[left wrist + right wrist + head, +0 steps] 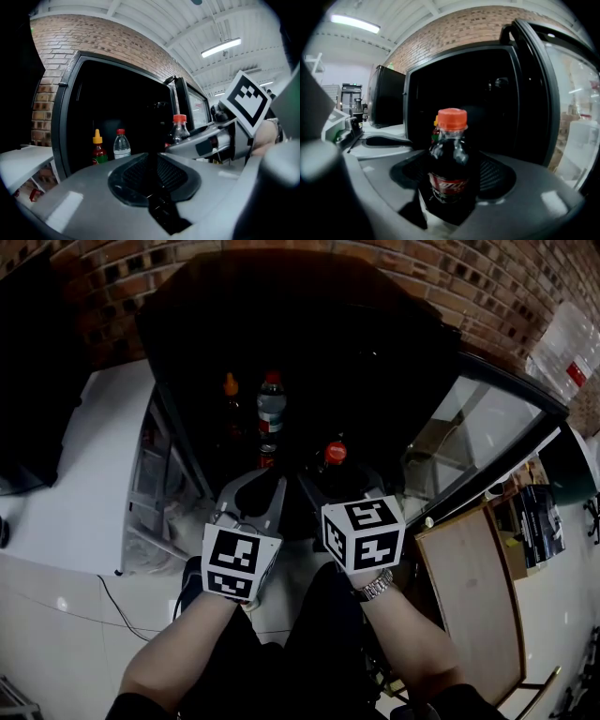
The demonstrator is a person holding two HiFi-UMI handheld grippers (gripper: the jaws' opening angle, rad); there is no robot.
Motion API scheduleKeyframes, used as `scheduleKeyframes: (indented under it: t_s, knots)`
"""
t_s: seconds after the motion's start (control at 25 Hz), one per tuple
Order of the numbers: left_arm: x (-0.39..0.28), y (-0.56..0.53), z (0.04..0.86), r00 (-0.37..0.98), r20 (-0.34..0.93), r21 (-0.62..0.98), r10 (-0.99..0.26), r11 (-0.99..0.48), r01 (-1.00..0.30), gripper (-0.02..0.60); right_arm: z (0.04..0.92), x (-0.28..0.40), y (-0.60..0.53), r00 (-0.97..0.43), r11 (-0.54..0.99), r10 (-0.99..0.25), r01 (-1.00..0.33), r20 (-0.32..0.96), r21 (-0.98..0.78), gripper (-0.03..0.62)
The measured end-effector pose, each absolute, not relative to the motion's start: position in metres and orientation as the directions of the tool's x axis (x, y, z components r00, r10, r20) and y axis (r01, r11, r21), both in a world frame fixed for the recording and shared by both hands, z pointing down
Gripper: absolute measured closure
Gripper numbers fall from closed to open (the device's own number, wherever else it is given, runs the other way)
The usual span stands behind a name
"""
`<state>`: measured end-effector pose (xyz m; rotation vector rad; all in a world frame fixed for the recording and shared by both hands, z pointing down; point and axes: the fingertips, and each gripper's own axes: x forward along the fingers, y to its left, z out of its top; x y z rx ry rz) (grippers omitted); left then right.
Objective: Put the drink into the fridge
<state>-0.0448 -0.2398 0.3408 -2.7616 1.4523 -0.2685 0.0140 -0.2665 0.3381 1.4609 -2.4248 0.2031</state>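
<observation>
Standing upright between the fingers of the right gripper (330, 486) is the drink (449, 164), a small bottle of dark cola with an orange-red cap and a red label. The fingers pinch its lower body from both sides. The drink is held at the mouth of the open fridge (408, 93), whose inside is dark; whether it has crossed the threshold cannot be told. Just beside it on the left, the left gripper (150, 176) has its fingers pressed together with nothing between them. Deeper in the fridge stand a sauce bottle (98, 150) with a yellow nozzle and a clear water bottle (121, 145) with a red cap, side by side. The glass door (469, 427) is swung open to the right. A white counter (84, 484) lies left of the fridge, with a brick wall (450, 277) behind.
</observation>
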Motion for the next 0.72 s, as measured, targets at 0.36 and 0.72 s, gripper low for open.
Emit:
scheduleKeyframes:
  t_s: [0.36, 0.72]
  knots:
    - [-0.045, -0.283, 0.332, 0.552, 0.145, -0.113, -0.822, -0.567, -0.816, 0.548, 0.343, 0.013, -0.326, -0.423, 0.463, -0.840, -0.886, 0.339, 0.041, 0.290]
    - [-0.045, -0.315, 0.334, 0.543, 0.156, -0.132, -0.825, -0.563, -0.816, 0.549, 0.360, 0.014, -0.379, -0.398, 0.440, -0.846, -0.897, 0.356, 0.043, 0.290]
